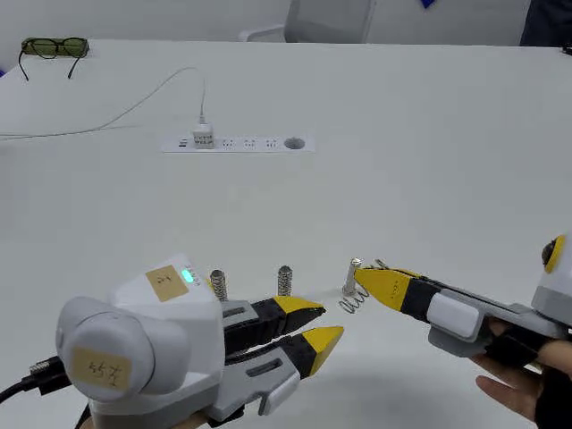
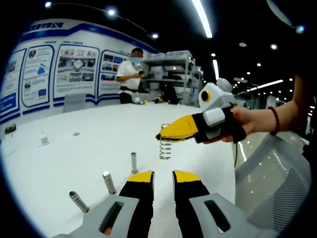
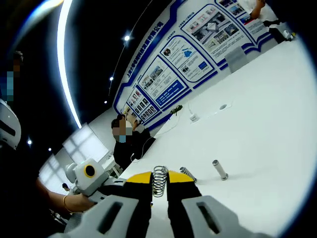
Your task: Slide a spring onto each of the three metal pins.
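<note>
Three metal pins stand in a row near the table's front. The left pin (image 1: 217, 284) and the middle pin (image 1: 285, 280) each carry a spring. The right pin (image 1: 355, 271) is bare. My right gripper (image 1: 362, 284) is shut on a loose spring (image 1: 355, 300), which hangs tilted just beside the bare pin. That same spring (image 3: 159, 181) stands between its yellow jaws, and from the other side the spring (image 2: 165, 147) dangles under the right gripper (image 2: 161, 136), above the bare pin (image 2: 134, 162). My left gripper (image 1: 315, 323) is open and holds nothing, in front of the middle pin.
A white power strip (image 1: 237, 143) with a plugged charger and a thin cable lies at mid-table. Dark glasses (image 1: 54, 46) rest at the far left corner. A chair (image 1: 331, 20) stands behind the table. People stand in the background (image 2: 130, 74).
</note>
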`<act>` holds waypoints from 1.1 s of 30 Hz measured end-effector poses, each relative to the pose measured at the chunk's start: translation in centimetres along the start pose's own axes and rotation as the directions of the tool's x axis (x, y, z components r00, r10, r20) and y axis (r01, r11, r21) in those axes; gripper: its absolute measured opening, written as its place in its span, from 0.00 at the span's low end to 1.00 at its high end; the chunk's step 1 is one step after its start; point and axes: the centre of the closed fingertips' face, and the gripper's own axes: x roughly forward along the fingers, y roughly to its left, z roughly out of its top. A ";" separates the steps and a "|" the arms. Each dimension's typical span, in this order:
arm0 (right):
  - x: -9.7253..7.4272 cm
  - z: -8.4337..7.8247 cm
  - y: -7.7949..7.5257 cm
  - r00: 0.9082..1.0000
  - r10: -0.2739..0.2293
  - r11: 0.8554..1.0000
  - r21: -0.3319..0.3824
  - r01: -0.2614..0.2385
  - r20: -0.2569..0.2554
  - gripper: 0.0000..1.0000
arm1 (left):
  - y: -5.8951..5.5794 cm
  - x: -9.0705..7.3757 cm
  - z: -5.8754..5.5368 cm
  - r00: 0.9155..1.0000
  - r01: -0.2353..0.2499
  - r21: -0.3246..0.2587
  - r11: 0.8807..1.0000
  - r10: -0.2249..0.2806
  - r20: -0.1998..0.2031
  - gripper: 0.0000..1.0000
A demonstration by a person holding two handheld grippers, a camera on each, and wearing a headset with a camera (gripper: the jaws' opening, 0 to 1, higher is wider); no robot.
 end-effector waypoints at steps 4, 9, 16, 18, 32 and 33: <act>0.1 0.5 -0.5 0.999 -0.037 0.993 -0.111 0.035 -0.014 0.12 | 0.6 -0.5 -0.8 0.999 -0.035 0.022 0.999 0.036 -0.040 0.20; 0.4 0.9 -0.8 0.997 -0.065 0.973 -0.224 0.054 -0.040 0.12 | 1.7 -1.2 -1.9 0.992 -0.097 0.041 0.994 0.100 -0.081 0.27; 0.9 1.8 -1.6 0.992 -0.111 0.930 -0.358 0.085 -0.054 0.12 | 2.9 -2.2 -2.1 0.984 -0.152 0.053 0.987 0.156 -0.087 0.34; 1.1 2.1 -2.0 0.990 -0.130 0.914 -0.393 0.098 -0.055 0.12 | 3.2 -2.5 -2.1 0.981 -0.170 0.051 0.984 0.174 -0.086 0.37; 2.6 3.0 -4.2 0.978 -0.202 0.841 -0.520 0.148 -0.048 0.12 | 4.8 -3.9 -2.6 0.961 -0.257 0.031 0.966 0.258 -0.096 0.52; 2.7 3.0 -4.3 0.978 -0.204 0.839 -0.524 0.150 -0.047 0.12 | 4.8 -4.0 -2.6 0.961 -0.259 0.031 0.965 0.260 -0.095 0.53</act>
